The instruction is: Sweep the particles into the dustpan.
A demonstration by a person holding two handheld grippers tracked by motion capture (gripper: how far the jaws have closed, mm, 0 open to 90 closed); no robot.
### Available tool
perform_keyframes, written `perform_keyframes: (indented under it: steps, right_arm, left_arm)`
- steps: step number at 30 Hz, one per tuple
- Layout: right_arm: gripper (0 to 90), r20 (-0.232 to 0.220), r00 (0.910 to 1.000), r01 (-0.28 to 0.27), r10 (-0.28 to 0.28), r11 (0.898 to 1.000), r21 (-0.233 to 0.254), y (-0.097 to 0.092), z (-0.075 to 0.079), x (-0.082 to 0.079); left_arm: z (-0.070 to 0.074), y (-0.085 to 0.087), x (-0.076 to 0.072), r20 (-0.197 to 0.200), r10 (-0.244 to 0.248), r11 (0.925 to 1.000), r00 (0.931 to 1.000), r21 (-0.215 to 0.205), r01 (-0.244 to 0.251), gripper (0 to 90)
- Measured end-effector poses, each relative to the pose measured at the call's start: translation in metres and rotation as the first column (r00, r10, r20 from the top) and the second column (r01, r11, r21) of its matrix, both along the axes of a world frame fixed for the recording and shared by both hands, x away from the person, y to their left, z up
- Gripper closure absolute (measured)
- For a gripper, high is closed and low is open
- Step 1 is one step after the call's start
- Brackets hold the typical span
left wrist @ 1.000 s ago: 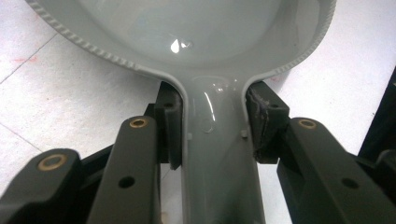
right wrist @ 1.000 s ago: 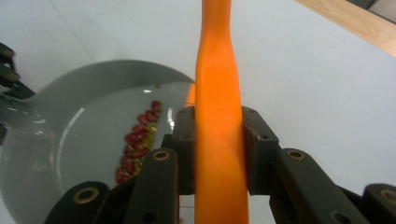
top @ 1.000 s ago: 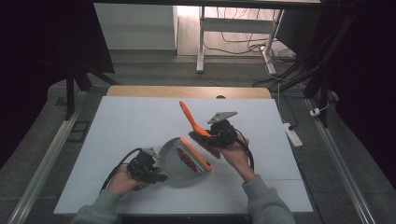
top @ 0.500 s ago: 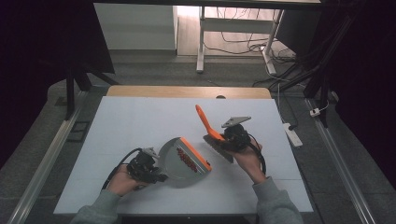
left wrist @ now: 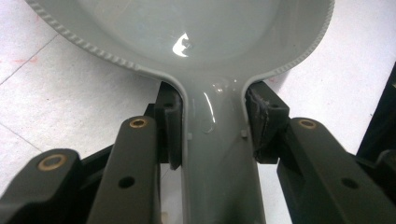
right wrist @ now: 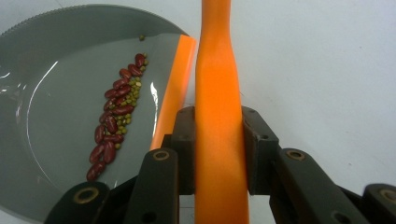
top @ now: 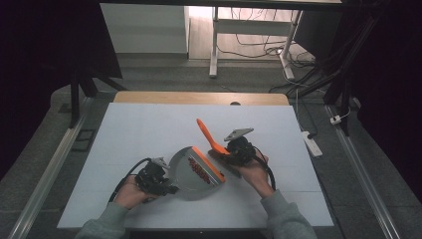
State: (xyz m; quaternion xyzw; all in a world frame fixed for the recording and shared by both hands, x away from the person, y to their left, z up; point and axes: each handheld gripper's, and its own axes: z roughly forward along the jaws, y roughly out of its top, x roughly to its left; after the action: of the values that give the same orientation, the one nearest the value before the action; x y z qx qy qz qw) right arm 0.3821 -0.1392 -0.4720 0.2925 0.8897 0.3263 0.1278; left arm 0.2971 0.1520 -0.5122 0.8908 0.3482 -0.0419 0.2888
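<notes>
In the high view, the left gripper is sitting low and left of centre, clamping the handle of a grey dustpan that is lying on the white table. The left gripper view is showing the same grip up close: both black pads are pressing against the sides of the narrow grey handle, and the pan's wide bowl is spreading across the top of the frame, its ribbed edge running down the upper left.

The right gripper is resting just right of centre in the high view, its jaws closed tight on an orange brush handle that is slanting up toward the upper middle of the frame. In the right gripper view the orange brush handle is rising straight up the middle of the frame between the two pads, which are touching it on both sides.

A line of red beans mixed with small green ones is lying inside the dustpan, in the left half of that view, well left of the held handle. The pan's orange lip is lying between the beans and the handle, just beside the handle; whether the two are touching is hard to tell from this angle
</notes>
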Motion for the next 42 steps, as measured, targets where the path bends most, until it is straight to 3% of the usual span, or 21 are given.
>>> perform_keyframes:
  steps: [13, 15, 19, 23, 30, 42]
  right_arm:
    - [70.4, -0.023, 0.9995, -0.020, 0.021, 0.999, 0.038, 0.017, -0.003, -0.005]
    - [70.4, -0.023, 0.9992, -0.030, 0.031, 0.998, 0.055, 0.022, -0.002, -0.007]
    - [70.4, -0.063, 0.9955, -0.060, 0.070, 0.987, 0.149, 0.029, 0.002, -0.010]
    - [70.4, -0.038, 0.9941, -0.093, 0.101, 0.981, 0.170, 0.036, 0.008, -0.016]
    - [70.4, 0.001, 0.9986, -0.053, 0.054, 0.985, 0.163, 0.022, 0.017, -0.012]
    - [70.4, -0.008, 0.9999, -0.010, 0.012, 0.985, 0.173, 0.002, 0.019, -0.005]
  left_arm:
    - [0.000, 0.000, 0.000, 0.000, 0.003, 1.0000, 1.0000, -0.001, -0.003, 61.6]
    - [0.000, 0.000, 0.000, 0.000, 0.004, 1.0000, 1.0000, -0.001, -0.004, 61.6]
    - [0.000, 0.000, 0.000, 0.000, 0.004, 1.0000, 1.0000, -0.003, -0.004, 61.6]
    - [0.000, 0.000, 0.000, 0.000, 0.003, 1.0000, 1.0000, -0.002, -0.003, 61.6]
    - [0.000, 0.000, 0.000, 0.000, 0.002, 1.0000, 1.0000, -0.001, -0.002, 61.6]
    - [-0.003, 0.001, -0.001, 0.005, 0.005, 0.9999, 1.0000, -0.015, -0.005, 61.6]
